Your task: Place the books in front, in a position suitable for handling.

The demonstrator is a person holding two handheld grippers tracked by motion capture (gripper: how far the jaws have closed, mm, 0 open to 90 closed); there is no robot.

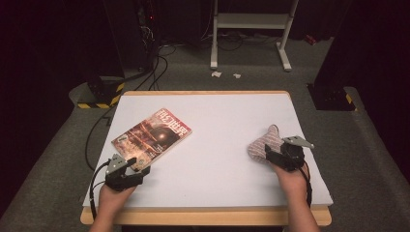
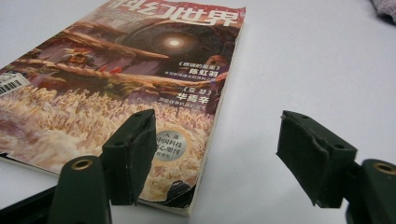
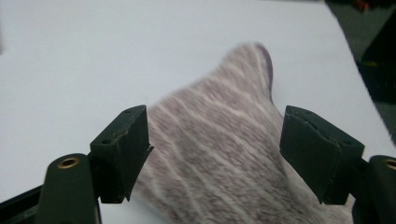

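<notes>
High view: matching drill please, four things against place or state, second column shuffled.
1. magazine
2. sock
3. left gripper
4. right gripper

a. striped, lying on the table's right side
b. jaws open at the magazine's near corner
c. lying cover up on the table's left side
d. jaws open around the sock's end

Pairs: 1-c, 2-a, 3-b, 4-d

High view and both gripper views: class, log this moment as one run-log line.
left gripper: open, at magazine corner | right gripper: open, sock between jaws, pads off it | both things on table
</notes>
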